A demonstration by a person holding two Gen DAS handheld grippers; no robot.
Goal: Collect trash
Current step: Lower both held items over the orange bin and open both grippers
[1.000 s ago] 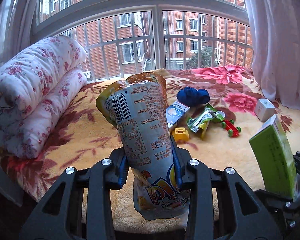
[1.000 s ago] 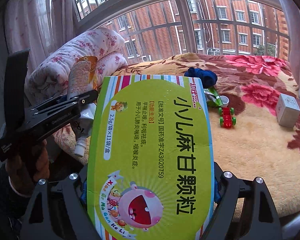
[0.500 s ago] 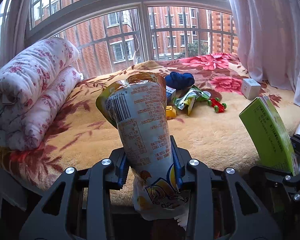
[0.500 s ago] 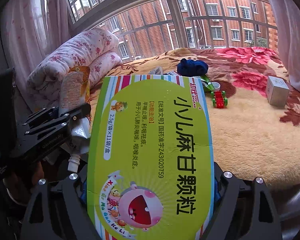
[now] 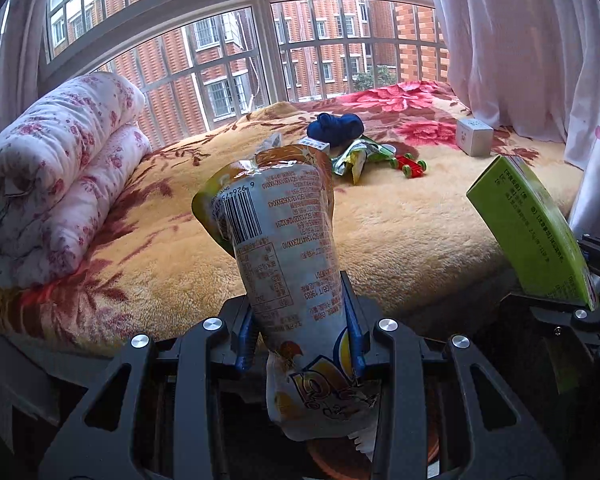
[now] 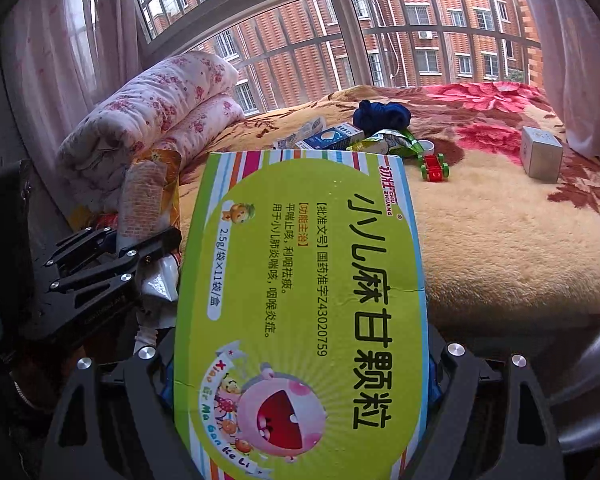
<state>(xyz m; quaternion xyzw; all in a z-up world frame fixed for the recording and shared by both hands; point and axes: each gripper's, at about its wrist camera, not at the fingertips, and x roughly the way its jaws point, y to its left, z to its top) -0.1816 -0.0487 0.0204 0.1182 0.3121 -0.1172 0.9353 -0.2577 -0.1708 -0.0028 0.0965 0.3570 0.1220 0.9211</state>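
- Left gripper (image 5: 300, 320): jaws closed on a spouted drink pouch (image 5: 284, 248), pinched about its lower half. The printed body stands up and ahead of the jaws; the crumpled spout end hangs below and behind them. Risk: the foil is slick and soft, so the pouch could slide out or fold if the grip slackens.
- Right gripper (image 6: 300, 360): jaws set wide and clamped on the two long edges of a green medicine box (image 6: 300, 280), which fills the space between them and projects forward. Risk: thin card held by its edges may buckle or pivot and drop.
- Beside the jaws: each gripper shows at the edge of the other's view, near one another. Risk: a swing inward could knock box against pouch.
- Below the jaws: dark floor and something round, too hidden to name; whether it is a bin I cannot tell.
- Ahead of the jaws, well apart: on the blanket (image 5: 400, 232) lie a green wrapper (image 5: 356, 156), a blue-and-white box (image 6: 332, 138), a toy car (image 5: 410, 164), a blue cloth (image 5: 336, 126) and a white cube (image 5: 474, 136). Risk: toys and cloth lie close among the trash there and could be collected as trash by mistake.
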